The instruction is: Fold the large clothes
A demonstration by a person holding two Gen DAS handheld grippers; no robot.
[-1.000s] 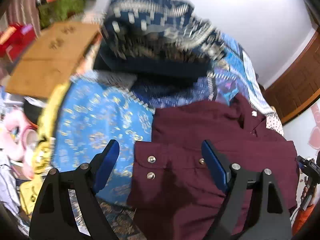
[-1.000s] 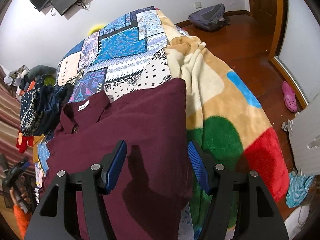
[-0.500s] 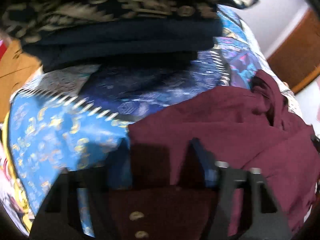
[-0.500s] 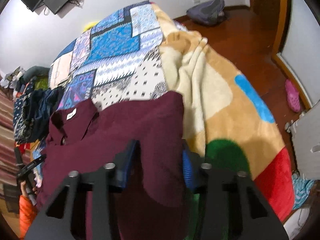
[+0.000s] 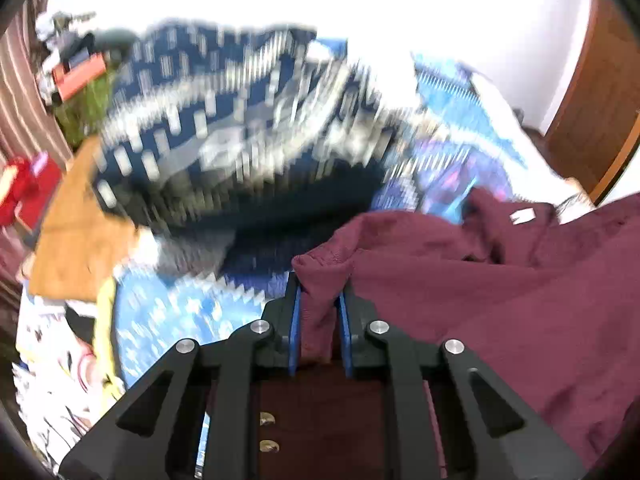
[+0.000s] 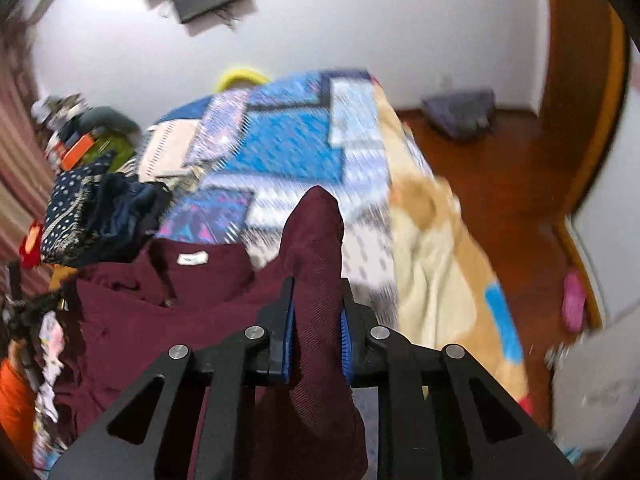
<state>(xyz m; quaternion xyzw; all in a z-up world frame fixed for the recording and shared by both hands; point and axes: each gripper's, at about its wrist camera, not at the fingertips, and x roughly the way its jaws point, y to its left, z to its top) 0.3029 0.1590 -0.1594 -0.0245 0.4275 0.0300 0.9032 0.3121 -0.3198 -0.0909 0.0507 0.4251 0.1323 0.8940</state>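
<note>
A large maroon shirt (image 5: 460, 280) with a white neck label lies on the patchwork bedspread (image 6: 288, 140). My left gripper (image 5: 319, 300) is shut on a bunched fold of the shirt's left edge, with its snap-button cuff hanging below. My right gripper (image 6: 316, 312) is shut on the shirt (image 6: 316, 248) at its right edge, and a peak of cloth sticks up between the blue pads. Both corners are lifted off the bed. The collar (image 6: 192, 260) faces away from me.
A pile of dark blue patterned clothes (image 5: 240, 120) sits at the bed's far left; it also shows in the right wrist view (image 6: 92, 212). A cardboard sheet (image 5: 76, 224) lies left. A fleece blanket (image 6: 440, 248) hangs off the right side. Beyond it is wooden floor (image 6: 500, 168).
Both grippers went from open above the shirt to shut on its left and right edges. Both now lift the cloth, and both views are blurred with motion.
</note>
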